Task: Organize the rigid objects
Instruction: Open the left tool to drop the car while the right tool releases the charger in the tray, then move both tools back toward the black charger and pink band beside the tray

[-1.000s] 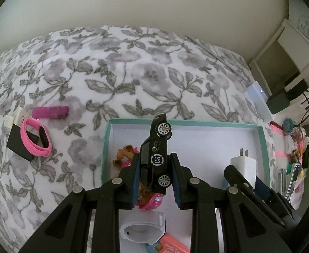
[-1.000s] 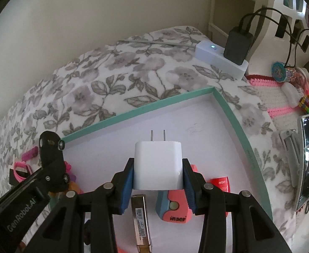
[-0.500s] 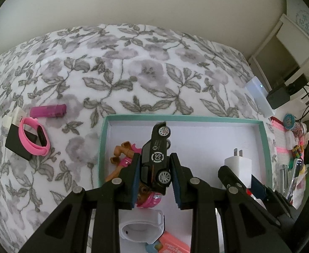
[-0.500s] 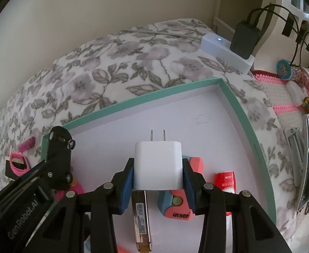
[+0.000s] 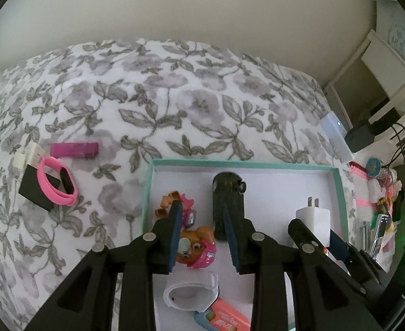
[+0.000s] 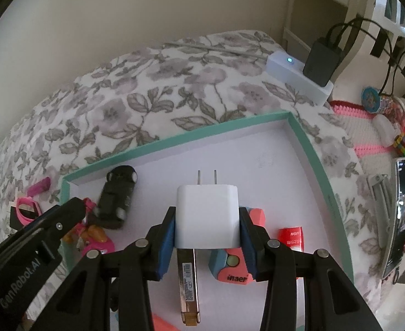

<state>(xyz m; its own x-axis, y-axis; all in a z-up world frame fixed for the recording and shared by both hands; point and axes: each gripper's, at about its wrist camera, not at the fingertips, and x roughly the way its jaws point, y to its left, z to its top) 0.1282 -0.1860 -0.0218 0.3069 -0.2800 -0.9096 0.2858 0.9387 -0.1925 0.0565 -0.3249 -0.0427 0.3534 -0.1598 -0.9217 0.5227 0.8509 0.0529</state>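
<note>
A teal-rimmed white tray [image 5: 285,166] [image 6: 174,144] lies on the floral cloth. My left gripper [image 5: 202,237] is open above it. The black toy car [image 5: 227,201] [image 6: 115,200], blurred, is free of the pads and lies in the tray against the right finger. A pink and orange puppy toy [image 5: 194,245] lies below the left gripper. My right gripper [image 6: 206,234] is shut on the white plug charger [image 6: 206,215] [image 5: 312,218], held over the tray with its prongs pointing away.
In the tray: a white band [image 5: 191,295], a coral case [image 6: 238,267], a red tube [image 6: 292,237], a gold stick [image 6: 188,281]. On the cloth at left: a pink wristband [image 5: 57,180] on a black box, a magenta stick [image 5: 74,149]. Power strip [image 6: 299,74] and clutter at right.
My left gripper has opened and let go of the black car, which has dropped into the tray. The right gripper still holds the charger, slightly lower over the tray.
</note>
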